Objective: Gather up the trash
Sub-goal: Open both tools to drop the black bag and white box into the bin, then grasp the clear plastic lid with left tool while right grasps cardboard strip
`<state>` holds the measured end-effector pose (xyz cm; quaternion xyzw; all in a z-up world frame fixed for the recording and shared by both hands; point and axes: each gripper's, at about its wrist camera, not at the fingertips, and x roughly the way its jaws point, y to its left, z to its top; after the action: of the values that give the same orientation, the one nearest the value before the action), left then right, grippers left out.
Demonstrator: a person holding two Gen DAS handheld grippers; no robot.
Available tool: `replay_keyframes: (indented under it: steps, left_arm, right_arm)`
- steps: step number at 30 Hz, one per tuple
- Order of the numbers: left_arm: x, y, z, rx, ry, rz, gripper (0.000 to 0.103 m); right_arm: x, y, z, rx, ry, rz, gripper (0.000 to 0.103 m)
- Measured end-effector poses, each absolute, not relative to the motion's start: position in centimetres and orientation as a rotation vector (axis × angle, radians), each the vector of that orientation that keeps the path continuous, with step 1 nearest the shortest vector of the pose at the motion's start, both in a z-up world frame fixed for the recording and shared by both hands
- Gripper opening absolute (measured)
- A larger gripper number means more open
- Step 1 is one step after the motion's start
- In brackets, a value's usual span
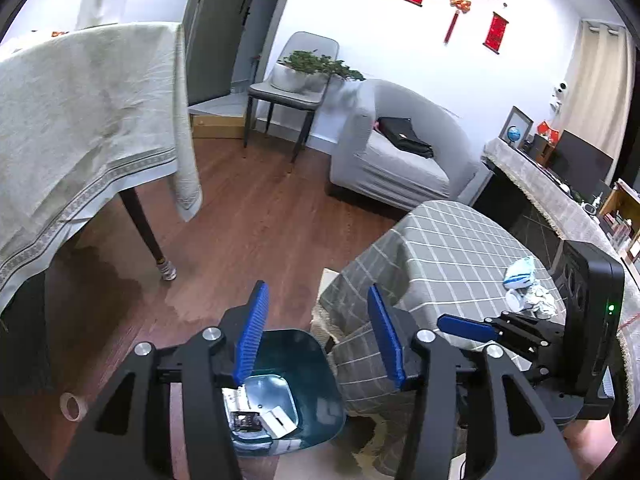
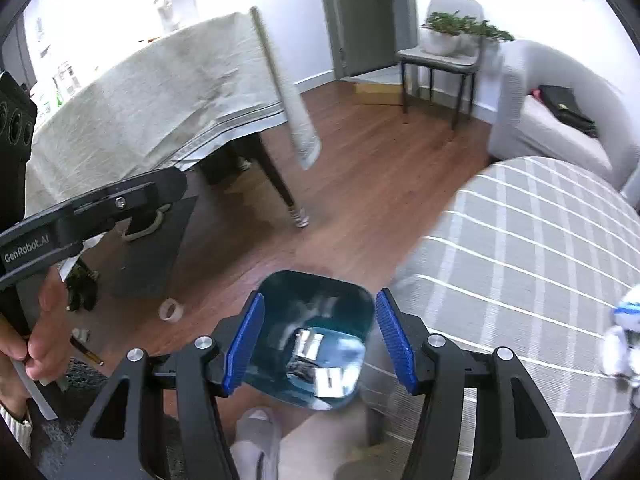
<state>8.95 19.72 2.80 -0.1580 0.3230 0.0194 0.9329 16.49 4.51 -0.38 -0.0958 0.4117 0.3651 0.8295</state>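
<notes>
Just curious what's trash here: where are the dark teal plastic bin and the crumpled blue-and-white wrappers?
dark teal plastic bin (image 1: 324, 380), left wrist view, inner right wall.
crumpled blue-and-white wrappers (image 1: 520, 274), left wrist view, top piece.

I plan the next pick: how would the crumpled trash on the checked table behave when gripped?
The crumpled trash looks like thin wrappers, so probably light and soft. It may squash or slip between the fingers. Being loose pieces, some might drop.

bin (image 2: 316, 344) contents blurred — table trash (image 2: 624, 344) cut off, smeared
</notes>
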Motion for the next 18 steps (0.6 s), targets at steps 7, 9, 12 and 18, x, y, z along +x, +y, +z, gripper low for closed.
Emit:
replay_keyframes:
  steps: [7, 9, 12, 18]
  left_arm:
    - [10.2, 16.4, 3.0, -0.307, 0.666, -0.008, 0.056]
    - [10.6, 15.3, 2.9, -0.297, 0.669, -0.022, 0.058]
    - [11.2, 13.7, 2.8, -0.288, 0.677, -0.047, 0.058]
    - [12.5, 10.2, 1.9, -0.254, 0.700, -0.095, 0.060]
  right_arm:
    - [16.8, -0.1, 0.0, -0.190, 0.856, 0.702, 0.059]
    - [16.8, -1.2, 0.0, -0.185, 0.855, 0.684, 0.059]
    - [16.9, -2.9, 0.1, -0.179, 0.849, 0.658, 0.059]
    - [17.2, -6.3, 0.1, -0.166, 0.848, 0.599, 0.059]
